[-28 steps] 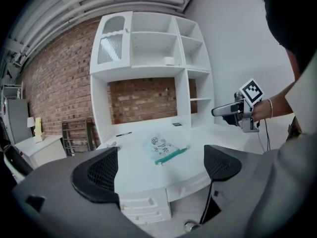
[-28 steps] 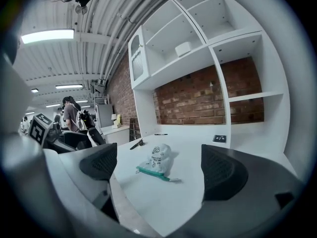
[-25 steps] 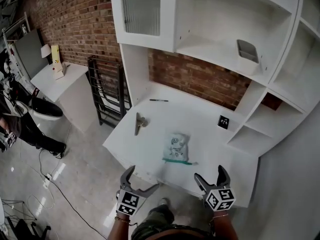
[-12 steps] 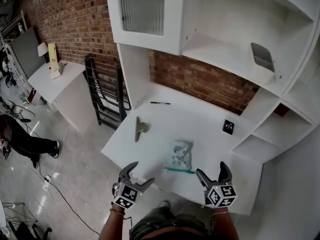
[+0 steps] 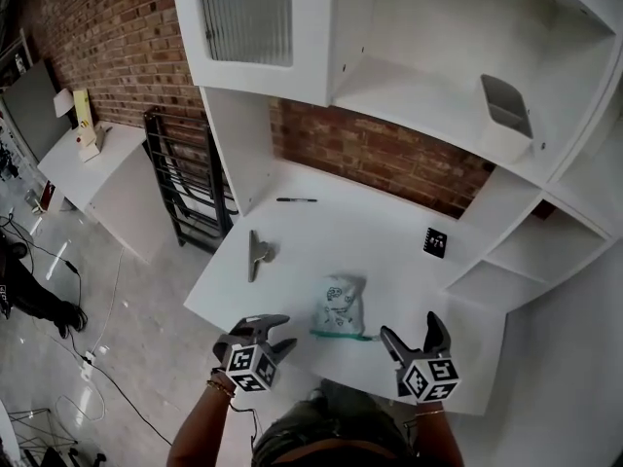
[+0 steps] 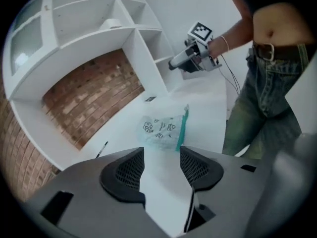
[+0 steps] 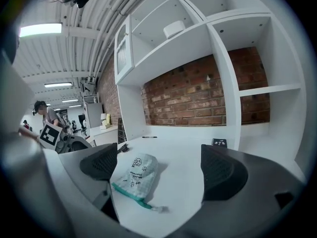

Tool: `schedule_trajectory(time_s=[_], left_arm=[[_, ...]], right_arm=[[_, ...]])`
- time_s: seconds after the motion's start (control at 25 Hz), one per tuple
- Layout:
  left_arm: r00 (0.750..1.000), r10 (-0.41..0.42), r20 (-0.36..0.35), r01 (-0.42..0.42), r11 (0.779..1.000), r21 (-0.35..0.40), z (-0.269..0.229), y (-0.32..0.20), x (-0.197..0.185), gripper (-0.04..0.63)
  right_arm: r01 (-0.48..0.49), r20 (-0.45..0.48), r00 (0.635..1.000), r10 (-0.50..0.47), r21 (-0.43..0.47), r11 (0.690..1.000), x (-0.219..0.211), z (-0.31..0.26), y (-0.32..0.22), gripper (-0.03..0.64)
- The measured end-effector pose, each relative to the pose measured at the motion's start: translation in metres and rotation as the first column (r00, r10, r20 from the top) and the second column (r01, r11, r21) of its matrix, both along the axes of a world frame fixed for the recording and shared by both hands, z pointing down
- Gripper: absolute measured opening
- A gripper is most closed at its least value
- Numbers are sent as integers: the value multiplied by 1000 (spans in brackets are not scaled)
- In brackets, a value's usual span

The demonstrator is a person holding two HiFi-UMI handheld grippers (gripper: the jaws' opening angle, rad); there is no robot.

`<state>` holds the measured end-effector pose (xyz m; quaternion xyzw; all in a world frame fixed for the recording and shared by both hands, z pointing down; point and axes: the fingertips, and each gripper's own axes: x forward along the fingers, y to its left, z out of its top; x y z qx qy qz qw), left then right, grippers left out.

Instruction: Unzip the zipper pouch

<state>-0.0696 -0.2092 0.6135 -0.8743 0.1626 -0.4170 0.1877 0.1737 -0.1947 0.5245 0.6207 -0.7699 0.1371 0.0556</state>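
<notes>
- Zipper pouch [image 5: 340,306] lies flat on the white worktop [image 5: 389,227], close to the front edge and about midway along it. Its teal zipper strip [image 5: 343,335] is on the end facing that edge.
- Left tool [image 5: 284,331] is over the front edge toward the front-left corner, left of the pouch and not touching it.
- In the left gripper view the left tool [image 6: 162,155] has its jaws partly open with a narrow gap. They have just been closing. Nothing is between them, only bare worktop, and the pouch [image 6: 163,130] is further ahead.
- Right tool [image 5: 409,329] is at the front edge, right of the pouch and clear of it.
- In the right gripper view the right tool [image 7: 158,157] has its jaws wide apart and grips nothing. The pouch [image 7: 134,175] lies on the worktop ahead and is seen between the jaws, but neither pad touches it.
- Pen [image 5: 296,199] lies near the back edge, on the left side.
- Metal clip [image 5: 256,254] lies by the left edge.
- Small black card [image 5: 435,242] lies toward the back-right corner.
</notes>
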Motion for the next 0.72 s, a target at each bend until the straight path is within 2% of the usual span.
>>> schedule_trajectory(time_s=[0.12, 0.28, 0.48, 0.64, 0.72], left_arm=[[983, 148, 113, -151, 988, 20, 19, -5, 20, 222], [921, 300, 248, -308, 951, -7, 49, -10, 35, 221], [885, 372, 280, -364, 928, -82, 68, -13, 43, 208], [832, 440, 338, -427, 897, -116, 81, -18, 40, 181], [801, 484, 352, -465, 874, -143, 86, -16, 43, 169]], right_arm=[[-27, -2, 1000, 27, -8, 1000, 12, 3, 0, 523], [-44, -7, 999, 44, -14, 999, 24, 7, -3, 523], [-54, 1, 999, 54, -12, 998, 34, 6, -12, 523], [-51, 3, 999, 52, -20, 998, 36, 11, -17, 523], [-56, -1, 998, 56, -28, 998, 40, 13, -19, 523]])
